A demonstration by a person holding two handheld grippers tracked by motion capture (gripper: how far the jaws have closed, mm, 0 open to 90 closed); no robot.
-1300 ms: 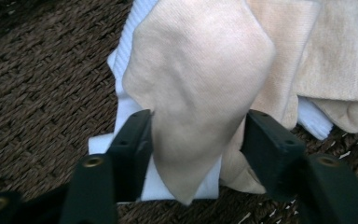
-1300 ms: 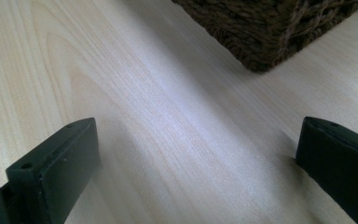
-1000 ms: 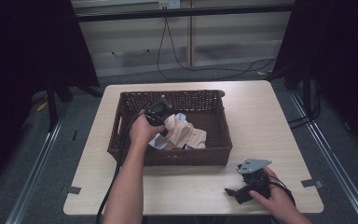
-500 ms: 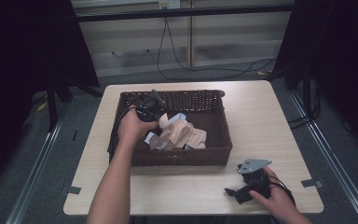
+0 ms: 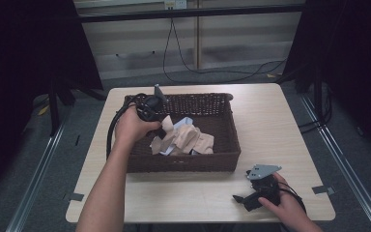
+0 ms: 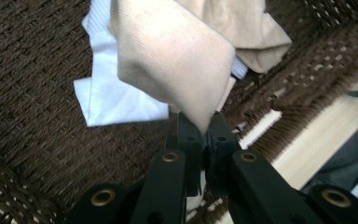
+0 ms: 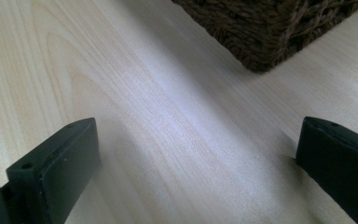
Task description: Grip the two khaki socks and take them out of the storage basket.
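High view: my left gripper (image 5: 160,126) pinches the beige cloth (image 5: 186,140) over the basket (image 5: 183,163), toward its left wall; open table (image 5: 290,125) lies beyond the basket's right rim.
Left gripper view: jaws clamped on the cloth's corner (image 6: 177,56), the rest trailing away over a white cloth (image 6: 107,93).
Right gripper view: my right gripper (image 7: 193,154) gapes empty at the table's near edge, the basket corner (image 7: 261,28) ahead.

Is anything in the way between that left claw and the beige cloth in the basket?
No. The left gripper is already shut on a corner of the beige cloth, with nothing between them. A white cloth lies beneath it on the floor of the wicker basket.
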